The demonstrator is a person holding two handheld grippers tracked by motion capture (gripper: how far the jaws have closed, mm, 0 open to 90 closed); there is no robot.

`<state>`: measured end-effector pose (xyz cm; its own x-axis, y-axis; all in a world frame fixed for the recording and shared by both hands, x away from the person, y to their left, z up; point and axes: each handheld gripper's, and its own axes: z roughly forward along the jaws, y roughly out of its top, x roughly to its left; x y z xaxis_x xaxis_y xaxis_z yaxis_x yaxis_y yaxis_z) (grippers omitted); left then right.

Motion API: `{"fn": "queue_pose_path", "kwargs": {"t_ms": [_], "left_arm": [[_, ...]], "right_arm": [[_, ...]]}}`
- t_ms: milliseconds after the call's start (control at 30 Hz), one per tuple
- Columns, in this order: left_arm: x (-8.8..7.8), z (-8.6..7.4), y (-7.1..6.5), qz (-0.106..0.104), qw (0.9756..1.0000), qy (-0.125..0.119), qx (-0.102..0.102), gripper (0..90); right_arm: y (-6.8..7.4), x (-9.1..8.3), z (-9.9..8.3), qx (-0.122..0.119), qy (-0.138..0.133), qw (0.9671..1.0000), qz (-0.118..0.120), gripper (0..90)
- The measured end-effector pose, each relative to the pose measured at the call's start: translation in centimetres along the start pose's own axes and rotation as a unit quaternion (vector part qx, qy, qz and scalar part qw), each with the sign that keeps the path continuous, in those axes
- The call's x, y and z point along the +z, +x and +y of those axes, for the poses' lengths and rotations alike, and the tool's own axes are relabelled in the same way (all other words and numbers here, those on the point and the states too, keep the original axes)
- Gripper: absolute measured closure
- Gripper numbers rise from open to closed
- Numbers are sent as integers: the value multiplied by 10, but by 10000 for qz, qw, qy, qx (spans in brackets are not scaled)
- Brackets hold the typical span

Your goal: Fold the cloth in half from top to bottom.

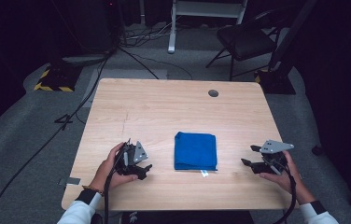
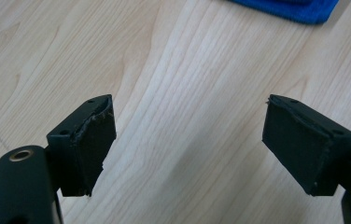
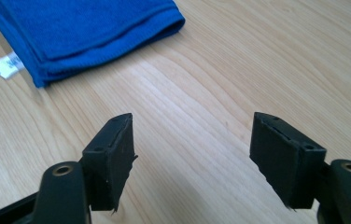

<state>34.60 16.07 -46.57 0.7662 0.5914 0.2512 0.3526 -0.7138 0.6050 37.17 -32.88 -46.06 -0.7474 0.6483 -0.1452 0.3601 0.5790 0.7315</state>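
We see a folded blue cloth (image 1: 195, 150) lying flat on the wooden table (image 1: 164, 107), a little toward the person's edge and roughly midway between the two grippers. A small white tag (image 1: 204, 173) sticks out from its near edge; what is printed on it we cannot read. In the left gripper view the cloth (image 2: 288, 8) is cut off by the top edge, so we catch just one corner. In the right gripper view the cloth (image 3: 78, 29) runs out of frame at the top left, with the tag (image 3: 4, 65) at its near corner.

The left gripper (image 1: 138, 165) sits on the table to the left of the cloth, held by the left hand (image 1: 113, 167), near the cloth but apart from it. Its jaws stand wide apart with bare wood between them. The right gripper (image 1: 251, 156) sits to the right of the cloth, held by the right hand (image 1: 285, 175), also clear of it. Its jaws too are spread wide and grip nothing. Beyond the table, a dark chair (image 1: 246, 39) and floor cables are dim and hard to make out.
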Motion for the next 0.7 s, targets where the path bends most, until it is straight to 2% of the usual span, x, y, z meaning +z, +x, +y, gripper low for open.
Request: {"fn": "queue_pose_path", "kwargs": {"t_ms": [433,700], "left_arm": [[-12,-33,10,129,9990,106,-410,178],[-14,-50,18,131,9974,107,-702,178]], "right_arm": [[-11,-15,-30,261,104,9994,-185,296],[-23,-24,-56,596,150,9973,-396,285]]}}
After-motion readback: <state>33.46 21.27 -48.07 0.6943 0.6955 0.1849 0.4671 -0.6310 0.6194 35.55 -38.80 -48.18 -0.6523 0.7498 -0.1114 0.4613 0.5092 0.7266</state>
